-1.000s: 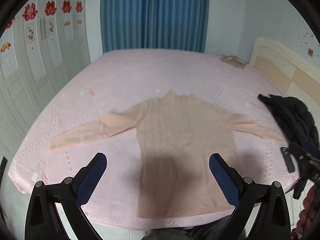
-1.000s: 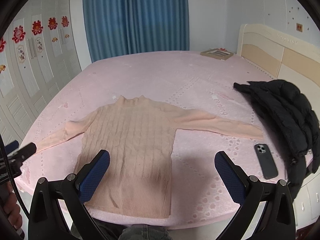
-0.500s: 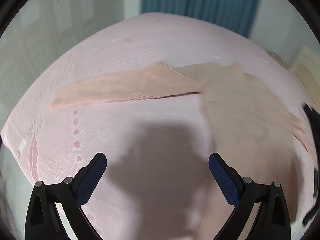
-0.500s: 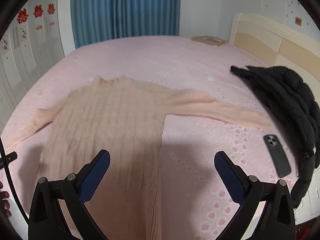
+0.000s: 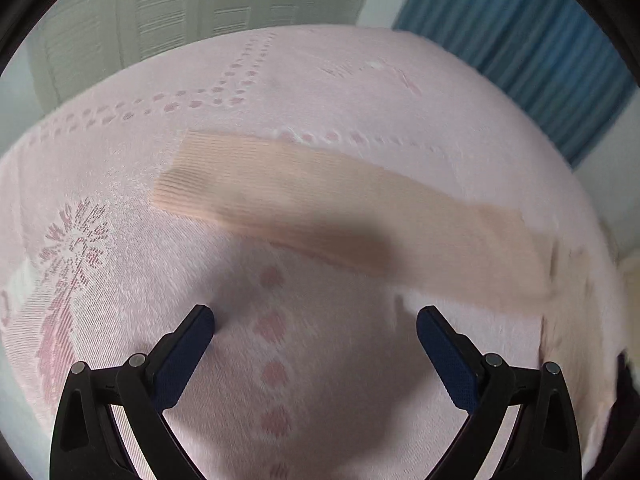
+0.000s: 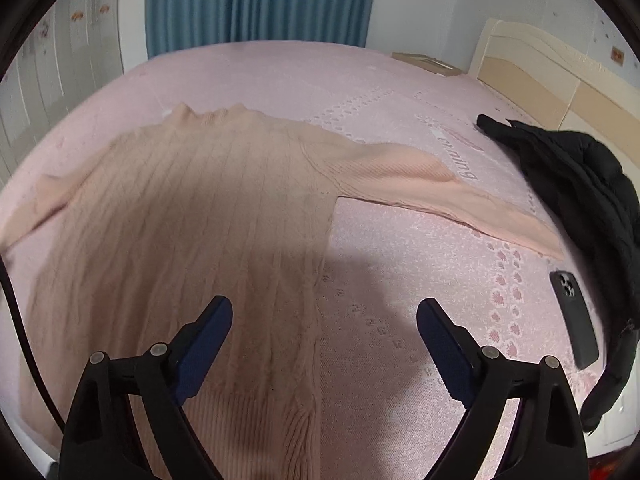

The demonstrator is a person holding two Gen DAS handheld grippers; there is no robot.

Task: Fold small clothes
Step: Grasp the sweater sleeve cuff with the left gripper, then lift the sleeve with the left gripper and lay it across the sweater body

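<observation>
Showing the layout you work in, largest first:
Bed point(image 6: 380, 80): pink cover, your folding surface.
Sweater point(image 6: 192, 216): lies flat, sleeves spread, ready for folding.
Left sleeve point(image 5: 320, 208): stretched out, cuff far-left.
Right gripper point(image 6: 324, 320): gaping, empty, over the hem's right side.
Left gripper point(image 5: 316, 328): spread wide, empty, near the sleeve for pickup.

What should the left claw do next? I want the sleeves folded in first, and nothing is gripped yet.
Probably ease the left claw forward and down to the ribbed cuff of the sleeve. It is open and empty over bare pink bedspread, short of the sleeve, which lies flat and stretched out. The right claw is also open, above the sweater side edge.
</observation>
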